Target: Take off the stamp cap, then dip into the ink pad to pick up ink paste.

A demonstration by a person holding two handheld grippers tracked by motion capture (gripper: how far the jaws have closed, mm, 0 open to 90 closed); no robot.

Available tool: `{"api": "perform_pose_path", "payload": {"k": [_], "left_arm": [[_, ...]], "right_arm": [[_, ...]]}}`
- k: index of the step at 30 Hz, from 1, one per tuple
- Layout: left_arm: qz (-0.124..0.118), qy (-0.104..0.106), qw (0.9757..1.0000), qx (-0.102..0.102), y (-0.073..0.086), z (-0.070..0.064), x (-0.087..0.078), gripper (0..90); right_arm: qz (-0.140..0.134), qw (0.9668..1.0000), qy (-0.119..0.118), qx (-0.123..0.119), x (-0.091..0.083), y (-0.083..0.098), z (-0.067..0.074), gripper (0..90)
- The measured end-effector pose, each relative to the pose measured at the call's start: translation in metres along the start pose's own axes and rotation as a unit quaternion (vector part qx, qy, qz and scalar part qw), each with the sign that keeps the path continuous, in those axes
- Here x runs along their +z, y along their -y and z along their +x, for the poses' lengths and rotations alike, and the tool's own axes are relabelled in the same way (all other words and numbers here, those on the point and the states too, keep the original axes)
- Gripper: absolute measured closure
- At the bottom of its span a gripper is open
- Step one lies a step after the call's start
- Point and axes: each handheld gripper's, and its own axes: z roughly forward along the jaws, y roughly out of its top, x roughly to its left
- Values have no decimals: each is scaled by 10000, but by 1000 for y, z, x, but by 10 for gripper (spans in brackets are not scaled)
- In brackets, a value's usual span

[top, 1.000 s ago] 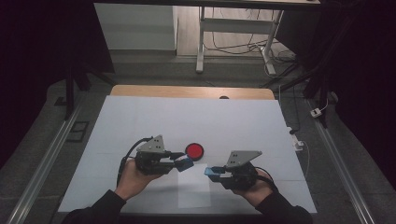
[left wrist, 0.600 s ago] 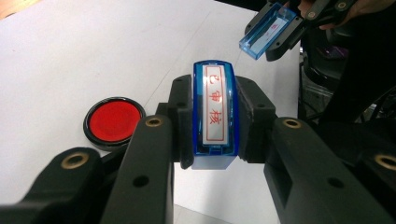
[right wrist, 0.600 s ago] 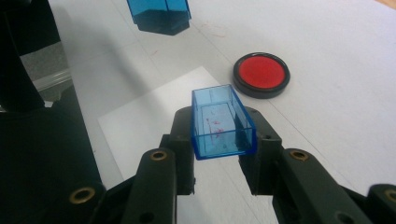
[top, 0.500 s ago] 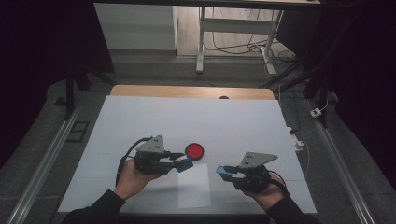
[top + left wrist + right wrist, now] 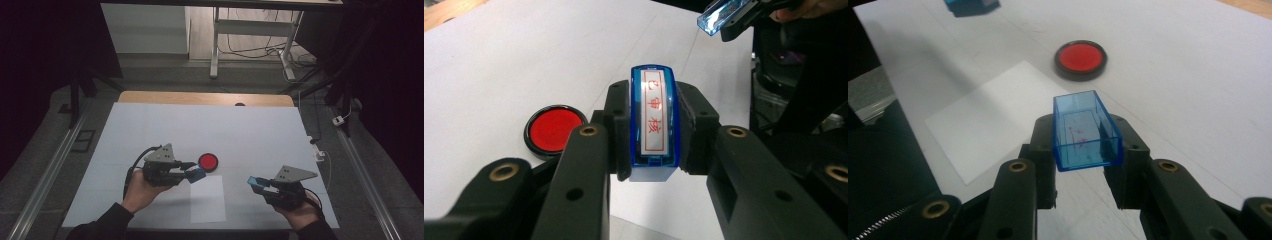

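Left gripper [image 5: 651,150]: its two black jaws squeeze the blue stamp [image 5: 653,120] from both sides. The stamp sits right between the pads, and its front end sticks out past them.
Stamp: a long blue plastic box shape with round corners. Its white face looks up and has red marks on it; they look like letters, but I cannot read them for sure.
Right gripper [image 5: 1083,150]: its black jaws are closed on the stamp cap [image 5: 1086,131]. The cap is held between the pads near its back end, and its open side faces up.
Stamp cap: a small box of see-through blue plastic, shiny and smooth, with thin walls and a few tiny red spots inside.
Where they are: in the high view the left gripper [image 5: 192,172] holds the stamp just beside the ink pad [image 5: 208,161], and the right gripper [image 5: 257,183] holds the cap well apart from it, near the table's right side.
Ink pad: round and flat, red in the middle with a black ring.
Paper [image 5: 207,198]: a flat white sheet lying between the two grippers.
Table [image 5: 150,125]: covered in smooth white.
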Motion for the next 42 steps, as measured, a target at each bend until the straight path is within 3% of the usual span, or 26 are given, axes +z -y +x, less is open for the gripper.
{"api": "perform_pose_path", "payload": {"k": [15,30,42], "left_arm": [[-57,-76,9999,-40,0,5,-3,699],[34,-83,10000,29,-2,6,3,699],[171,-362,9991,-142,-4,17,12,699]], "right_arm": [[121,9982,377,457,-19,24,-12,677],[190,9974,356,590,-28,35,-17,677],[159,9964,346,754,-33,40,-18,677]]}}
